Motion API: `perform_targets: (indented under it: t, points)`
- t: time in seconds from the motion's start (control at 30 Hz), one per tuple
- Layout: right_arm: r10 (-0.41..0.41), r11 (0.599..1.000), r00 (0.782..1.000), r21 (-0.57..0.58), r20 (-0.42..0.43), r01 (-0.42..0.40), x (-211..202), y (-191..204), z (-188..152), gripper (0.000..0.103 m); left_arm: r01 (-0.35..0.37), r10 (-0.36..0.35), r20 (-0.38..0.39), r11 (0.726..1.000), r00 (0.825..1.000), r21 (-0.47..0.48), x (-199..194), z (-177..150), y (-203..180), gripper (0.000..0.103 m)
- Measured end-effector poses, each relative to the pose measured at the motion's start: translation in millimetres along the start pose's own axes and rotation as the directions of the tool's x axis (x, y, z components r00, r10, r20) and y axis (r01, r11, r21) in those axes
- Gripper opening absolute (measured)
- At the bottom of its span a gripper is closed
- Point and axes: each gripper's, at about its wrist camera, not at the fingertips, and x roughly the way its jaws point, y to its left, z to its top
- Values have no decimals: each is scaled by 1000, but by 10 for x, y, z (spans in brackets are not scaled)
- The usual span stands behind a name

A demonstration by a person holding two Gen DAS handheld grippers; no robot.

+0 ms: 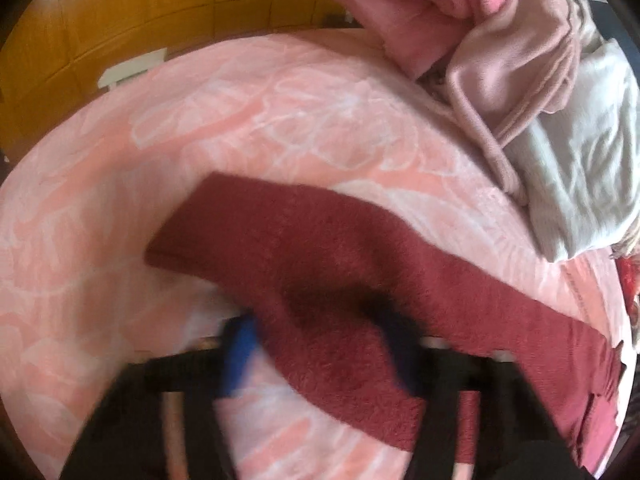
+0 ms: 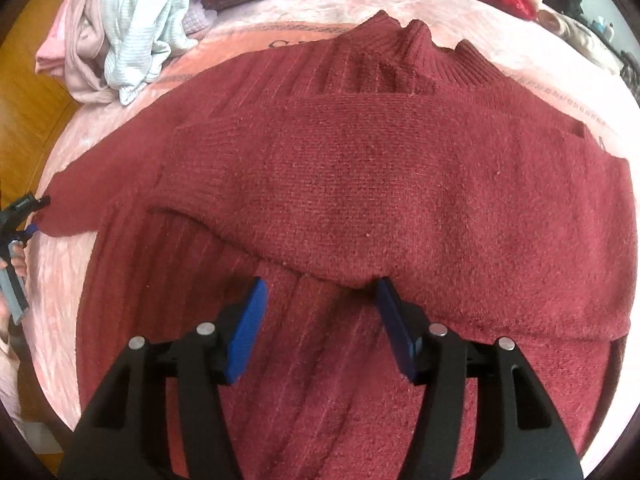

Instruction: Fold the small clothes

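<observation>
- The red sweater (image 2: pixel 360 184) lies flat on a pink blanket (image 2: pixel 56 280), collar at the far side, one sleeve folded across the body.
- The right gripper (image 2: pixel 322 320) hovers over the near part; its blue fingers (image 2: pixel 248 328) stand half open and hold nothing.
- The left gripper (image 1: pixel 316 352) is at the sleeve (image 1: pixel 320 264) on the left; the cloth passes between its fingers, but blur hides whether they press it.
- A heap of clothes (image 2: pixel 132 28) lies far left.

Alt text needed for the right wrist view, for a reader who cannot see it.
A dark red knit sweater lies spread on a pink blanket, one sleeve folded across its body. The right gripper hangs over it, jaws open. Pale clothes are heaped at upper left.
</observation>
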Motion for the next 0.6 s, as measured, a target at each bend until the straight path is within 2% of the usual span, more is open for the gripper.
perform_targets:
  t: [0.03,0.07,0.13,0.2,0.37,0.47,0.6]
  points:
    - [4,1000,1000,4,0,-4,-4,-2,-2,58,6,-6,2,1000,1000,10,-8,9,-18,29]
    - [14,1000,1000,11,1,-14,-19,-16,-13,58,17,-18,2,1000,1000,26,-23,7,-48,14]
    - [37,999,999,25,4,-37,-61,-58,-36,56,39,-40,27,999,999,26,-128,-23,-108,13]
    - [50,998,999,29,4,-50,-106,-88,-60,52,92,-95,74,995,993,39,-280,-58,-208,13]
    - [58,997,998,46,17,-58,-239,-219,-103,50,147,-175,161,974,971,175,-645,-217,-667,13]
    - [49,997,998,51,28,-51,-327,-317,-136,50,174,-216,165,955,962,240,-777,-353,-1005,13]
    - [35,997,999,68,36,-37,-395,-493,-185,50,225,-275,127,924,953,308,-882,-570,-1452,13]
